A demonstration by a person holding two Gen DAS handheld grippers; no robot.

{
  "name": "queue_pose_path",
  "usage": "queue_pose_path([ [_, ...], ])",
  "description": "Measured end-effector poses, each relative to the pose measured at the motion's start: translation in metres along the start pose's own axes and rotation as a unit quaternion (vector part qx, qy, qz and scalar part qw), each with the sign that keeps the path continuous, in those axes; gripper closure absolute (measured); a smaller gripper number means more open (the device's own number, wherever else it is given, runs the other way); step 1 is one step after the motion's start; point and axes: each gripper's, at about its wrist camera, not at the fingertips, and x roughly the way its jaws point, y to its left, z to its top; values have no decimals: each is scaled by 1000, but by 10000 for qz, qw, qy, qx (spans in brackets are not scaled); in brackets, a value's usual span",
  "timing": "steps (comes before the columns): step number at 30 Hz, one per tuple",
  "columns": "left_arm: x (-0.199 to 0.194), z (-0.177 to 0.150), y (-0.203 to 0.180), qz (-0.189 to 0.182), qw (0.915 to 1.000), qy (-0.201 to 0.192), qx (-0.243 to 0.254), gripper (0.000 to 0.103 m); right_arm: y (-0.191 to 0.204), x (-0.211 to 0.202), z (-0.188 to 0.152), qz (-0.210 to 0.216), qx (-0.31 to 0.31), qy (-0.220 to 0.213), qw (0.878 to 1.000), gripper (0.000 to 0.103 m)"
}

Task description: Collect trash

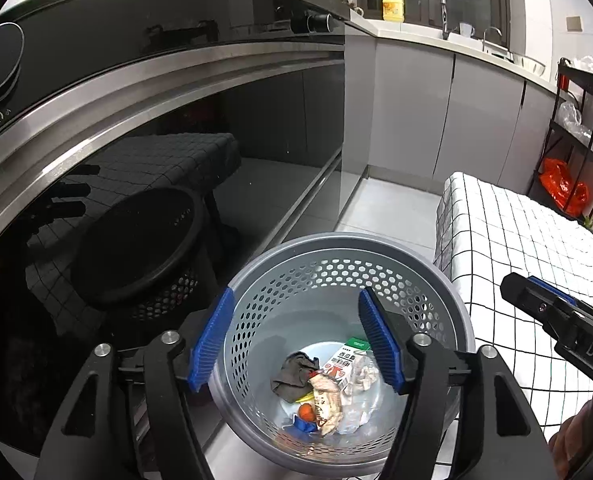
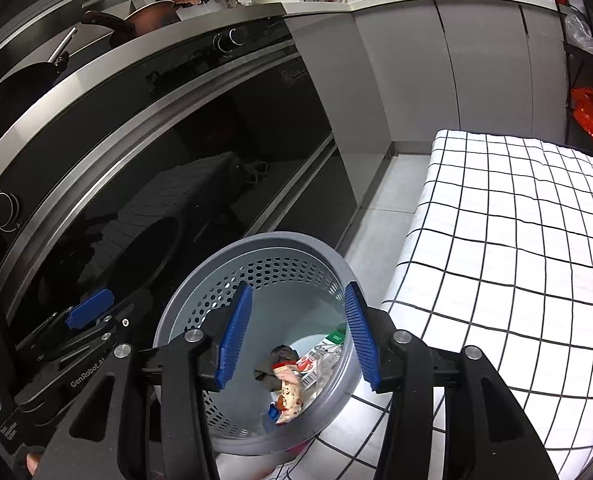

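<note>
**Both grippers hanging over the bin, nothing in either**

Left wrist view first. My left gripper (image 1: 296,340) is angled down over the trash bin (image 1: 448,300), blue ribbed pads spread wide with nothing between them. The bin is a round grey plastic thing with honeycomb perforations around the wall and a smooth thick rim. At the bottom sits the trash (image 1: 328,392): a crumpled dark rag, a printed wrapper, a small carton, clear plastic, something small and orange. The oven door (image 1: 156,200) is just left of the bin, glossy black glass with a brushed steel band, so it's tight on that side. The table (image 1: 516,248), under a white cloth with a black grid, is close on the right. My right gripper (image 1: 556,312) pokes in over its edge.

Right wrist view. The right gripper (image 2: 296,332) also tilts down over the bin (image 2: 200,284), pads apart and empty. Trash (image 2: 292,380) is visible inside. The table (image 2: 516,240) edge is right by the rim; open floor (image 2: 380,216) runs ahead. The left gripper (image 2: 90,308) shows low left, against the oven door (image 2: 176,160).
</note>
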Motion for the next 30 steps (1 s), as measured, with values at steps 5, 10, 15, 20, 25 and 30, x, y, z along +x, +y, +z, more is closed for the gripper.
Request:
queue_pose_path([
  [5,-6,-1,2,-34,10000,-83,-18,35,3,-4,-4,-65,-37,-16,10000,52],
  [10,-12,-1,3,-64,9999,-156,-36,29,11,-8,-10,-149,-174,-28,9997,48],
  [15,-20,-2,3,-36,9995,-298,4,25,17,-15,-16,-202,-263,-14,9994,43],
  [20,-26,-5,4,-48,9993,-364,14,23,20,-22,-22,-249,-297,-41,9992,41],
  [25,-32,-7,6,-111,9990,-422,-11,21,22,-25,-28,-318,-318,-56,9990,41],
  [30,-34,-8,6,-131,9989,-460,0,18,25,-28,-32,-365,-346,-73,9987,39],
])
